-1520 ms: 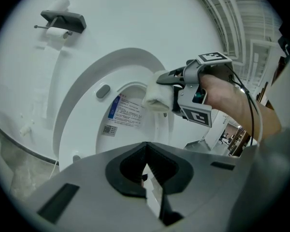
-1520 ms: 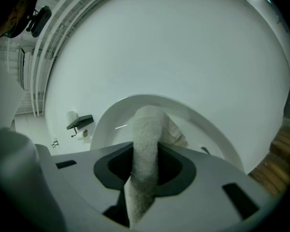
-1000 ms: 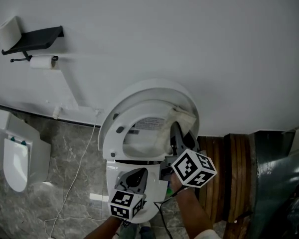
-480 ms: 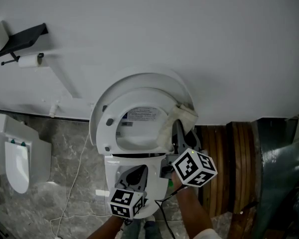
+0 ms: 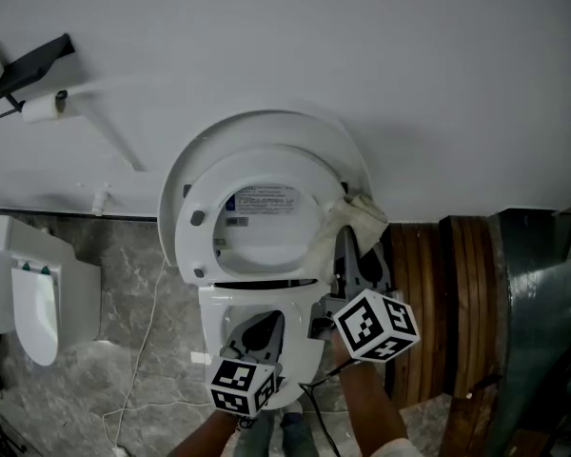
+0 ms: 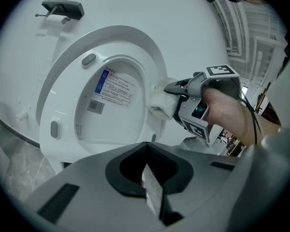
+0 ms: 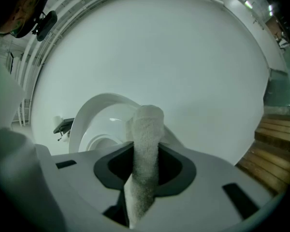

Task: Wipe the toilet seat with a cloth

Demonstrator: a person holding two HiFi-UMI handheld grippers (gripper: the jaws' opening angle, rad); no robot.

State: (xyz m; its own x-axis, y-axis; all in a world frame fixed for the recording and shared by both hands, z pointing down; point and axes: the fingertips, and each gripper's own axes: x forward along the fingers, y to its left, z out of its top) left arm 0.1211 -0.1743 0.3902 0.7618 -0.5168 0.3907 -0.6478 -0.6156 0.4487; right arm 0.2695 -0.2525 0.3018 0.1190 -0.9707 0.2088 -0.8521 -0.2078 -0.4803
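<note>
Both jaws of the right hand-held gripper (image 5: 350,255) clamp a cream terry cloth (image 5: 350,219) against the rim of the upright white plastic toilet seat (image 5: 202,246) just ahead-left of it, while the left hand-held gripper (image 5: 255,331), closed and empty, hangs farther off, below.

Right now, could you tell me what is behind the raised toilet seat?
The open lid stands directly behind the toilet seat, with the white wall beyond. The cloth, clamped in the jaws of the right gripper, covers the seat's right edge; what lies behind that patch is hidden.
</note>
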